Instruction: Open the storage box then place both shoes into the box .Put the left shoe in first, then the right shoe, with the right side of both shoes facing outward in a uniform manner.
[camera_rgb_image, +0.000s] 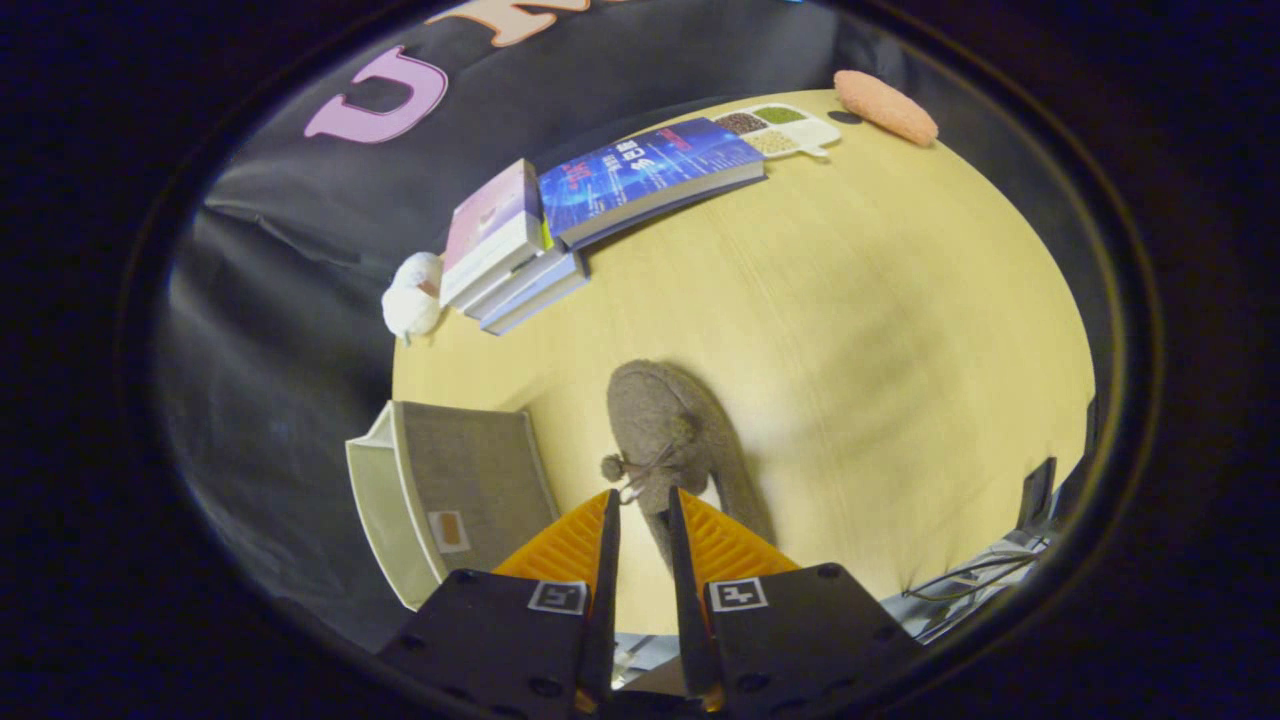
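Note:
A grey fuzzy shoe (660, 420) with small pom-poms on a cord hangs just ahead of my fingers, toe pointing away, over the pale wooden table (880, 330). My gripper (640, 492) is shut on the shoe's rear rim, which sits in the narrow gap between the fingers. The shoe throws a soft shadow on the table to its right. Left of the fingers stands the storage box (375, 500), pale-walled with a grey face turned towards me and a small label on it. I cannot tell what lies inside the box.
Beyond the shoe, a stack of books (515, 270) and a blue book (650, 170) lie near the black cloth wall. A white plush toy (412, 295) sits left of them. A divided tray of grains (780, 128) and a pinkish pad (885, 105) are at the far edge. Cables (985, 575) run at the right.

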